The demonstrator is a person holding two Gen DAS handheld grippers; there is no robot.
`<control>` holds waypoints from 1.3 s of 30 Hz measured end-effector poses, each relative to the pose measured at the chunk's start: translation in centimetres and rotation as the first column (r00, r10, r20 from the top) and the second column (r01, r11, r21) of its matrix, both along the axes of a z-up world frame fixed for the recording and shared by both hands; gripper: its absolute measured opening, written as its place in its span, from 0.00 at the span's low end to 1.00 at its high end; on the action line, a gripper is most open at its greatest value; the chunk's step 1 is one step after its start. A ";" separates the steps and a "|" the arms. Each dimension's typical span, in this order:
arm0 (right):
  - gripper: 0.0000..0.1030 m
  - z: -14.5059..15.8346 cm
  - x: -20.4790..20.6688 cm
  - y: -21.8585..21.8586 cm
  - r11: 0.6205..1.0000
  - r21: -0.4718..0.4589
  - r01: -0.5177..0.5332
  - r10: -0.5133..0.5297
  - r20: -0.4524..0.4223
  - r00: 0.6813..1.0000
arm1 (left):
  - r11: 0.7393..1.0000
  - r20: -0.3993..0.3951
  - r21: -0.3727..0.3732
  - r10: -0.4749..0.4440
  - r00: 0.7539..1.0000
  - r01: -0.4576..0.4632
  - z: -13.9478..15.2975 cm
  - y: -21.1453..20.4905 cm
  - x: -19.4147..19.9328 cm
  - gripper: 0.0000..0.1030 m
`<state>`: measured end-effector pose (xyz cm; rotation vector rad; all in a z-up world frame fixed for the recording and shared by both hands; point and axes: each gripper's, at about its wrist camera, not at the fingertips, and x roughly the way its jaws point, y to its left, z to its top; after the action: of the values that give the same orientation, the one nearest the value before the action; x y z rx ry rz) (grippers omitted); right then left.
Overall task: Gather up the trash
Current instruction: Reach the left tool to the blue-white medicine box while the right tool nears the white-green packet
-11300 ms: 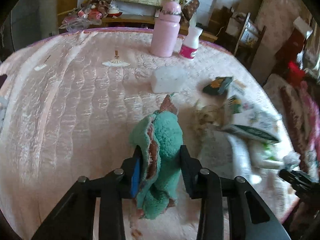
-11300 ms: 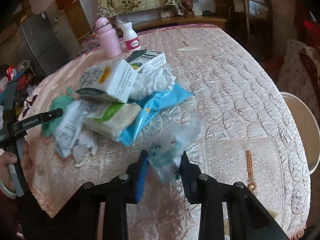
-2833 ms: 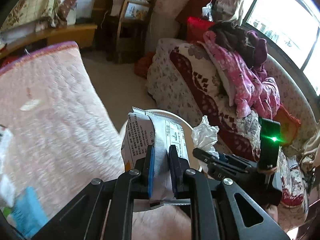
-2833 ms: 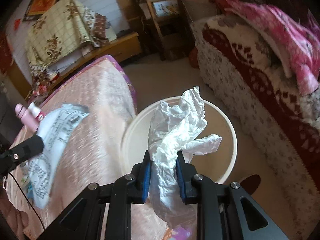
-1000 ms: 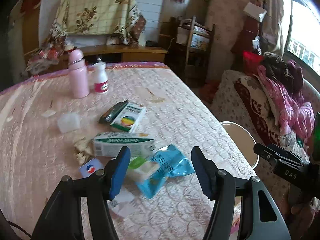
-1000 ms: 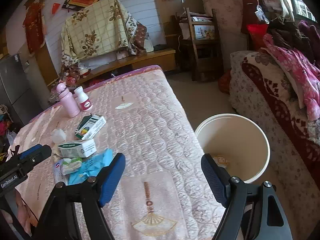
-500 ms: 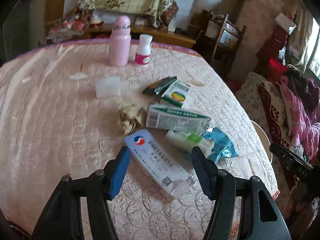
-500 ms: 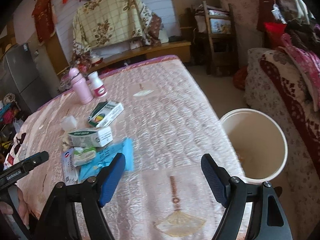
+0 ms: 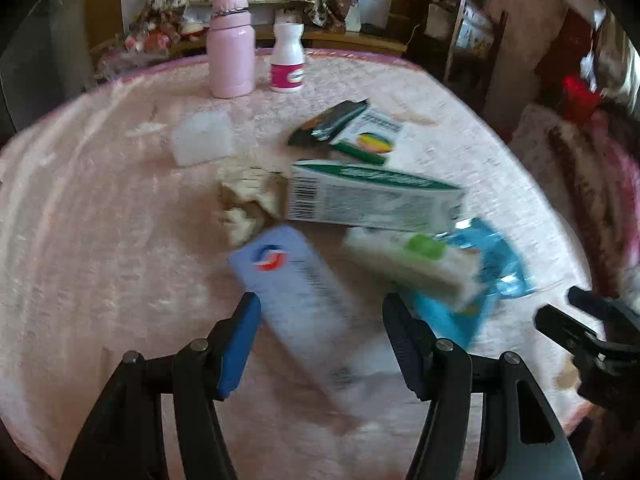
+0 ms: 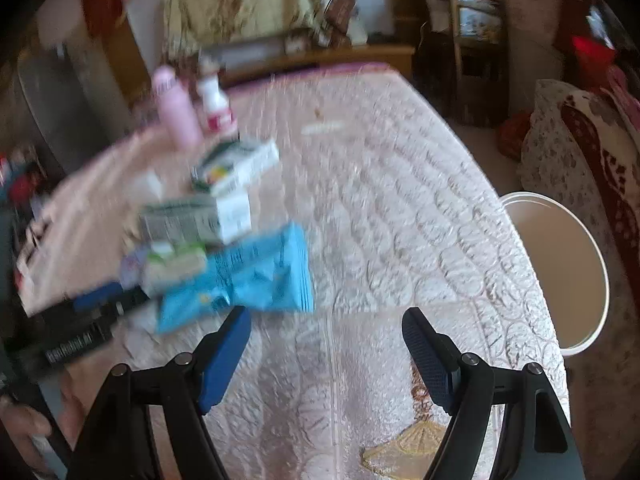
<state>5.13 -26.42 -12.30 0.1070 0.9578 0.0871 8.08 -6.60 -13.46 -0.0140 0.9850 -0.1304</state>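
Left gripper (image 9: 322, 340): jaws spread, nothing pinched, the near end of a flat pale-blue carton with a red-and-blue round logo (image 9: 298, 292) lying between the blue pads, no contact discernible through the blur. Right gripper (image 10: 326, 354): jaws spread wider, empty, only bare pink quilted tablecloth (image 10: 400, 216) between them.

Taking the pale-blue carton as landmark, in the left wrist view: just right of it, a white wrapped packet with a green label (image 9: 412, 262), lying on a crinkled blue plastic snack bag (image 9: 498, 268). Just beyond it, a long white-and-green cardboard box with a barcode on its end (image 9: 372, 200). Touching its far left corner, a crumpled beige paper wad (image 9: 250, 202). Further beyond, a smaller white box with a multicoloured oval print (image 9: 370, 140) beside a dark foil sachet (image 9: 328, 122). Beyond and to the left, a translucent white plastic block (image 9: 202, 142). At the far edge of the table, a pink metal flask (image 9: 232, 50) and a white pill bottle with a magenta label (image 9: 287, 58), both upright, side by side.

In the right wrist view, well to the right of the carton and off the table's edge, a round cream plastic bucket (image 10: 592, 248) on the floor.
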 end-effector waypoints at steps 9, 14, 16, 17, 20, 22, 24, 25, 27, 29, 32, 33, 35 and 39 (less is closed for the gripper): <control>0.78 -0.9 5.3 1.2 0.980 -0.196 0.034 -0.032 0.016 0.999 | 0.998 -0.051 -0.009 0.065 0.997 -0.065 0.2 6.7 -0.1 0.65; 0.78 0.9 5.4 -1.6 0.993 -0.048 0.106 -0.104 0.029 0.994 | 0.985 -0.051 -0.152 0.068 0.996 -0.075 1.1 7.3 -0.4 0.65; 0.78 1.0 4.6 -1.7 0.995 -0.015 0.098 -0.098 0.008 0.995 | 0.985 -0.043 -0.158 0.057 0.997 -0.063 1.1 6.1 -0.2 0.65; 0.78 1.0 4.2 -1.6 0.996 0.015 0.091 -0.091 0.001 0.996 | 0.986 -0.042 -0.152 0.056 0.998 -0.062 0.8 5.5 -0.1 0.65; 0.78 0.2 3.4 -0.6 0.994 0.079 0.071 -0.069 -0.031 0.997 | 0.984 -0.079 -0.171 0.044 0.996 -0.057 -0.1 4.1 0.4 0.65; 0.78 -0.4 2.9 0.1 0.995 0.080 0.066 -0.063 -0.040 0.997 | 0.982 -0.092 -0.183 0.027 0.995 -0.044 -0.6 3.3 0.5 0.65; 0.78 -0.8 2.4 0.3 0.995 0.070 0.064 -0.061 -0.044 0.997 | 0.984 -0.087 -0.174 0.012 0.996 -0.027 -0.9 2.4 0.2 0.65; 0.78 -0.9 2.1 0.3 0.996 0.068 0.063 -0.060 -0.046 0.997 | 0.986 -0.084 -0.166 0.011 0.996 -0.025 -1.0 1.9 0.3 0.65; 0.78 -1.1 2.2 0.1 0.995 0.083 0.062 -0.059 -0.049 0.997 | 0.989 -0.073 -0.143 0.022 0.997 -0.032 -1.3 1.2 0.7 0.65; 0.78 -0.7 2.0 -0.1 0.993 0.097 0.066 -0.061 -0.047 0.997 | 0.993 -0.076 -0.110 0.033 0.997 -0.042 -1.5 1.0 1.3 0.65; 0.78 0.5 2.0 0.1 0.992 0.115 0.052 -0.050 -0.016 0.999 | 1.000 -0.084 -0.010 0.026 0.996 -0.027 -1.6 1.1 1.9 0.65; 0.78 1.2 2.0 0.4 0.992 0.126 0.027 -0.027 0.003 1.000 | 1.000 -0.090 0.006 0.025 0.996 -0.025 -1.7 1.7 1.9 0.65; 0.78 2.0 2.0 1.1 0.991 0.132 -0.015 0.013 0.019 1.000 | 0.999 -0.105 0.030 0.035 0.994 -0.032 -1.8 3.4 1.7 0.65; 0.78 2.4 2.9 3.8 0.971 0.190 -0.142 0.142 0.018 0.990 | 0.998 -0.120 -0.013 0.060 0.991 -0.062 -1.7 7.7 0.7 0.65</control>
<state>7.98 -22.59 -9.90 0.2148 0.9509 0.3117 8.80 1.12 -15.12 -0.0679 1.1022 -0.0821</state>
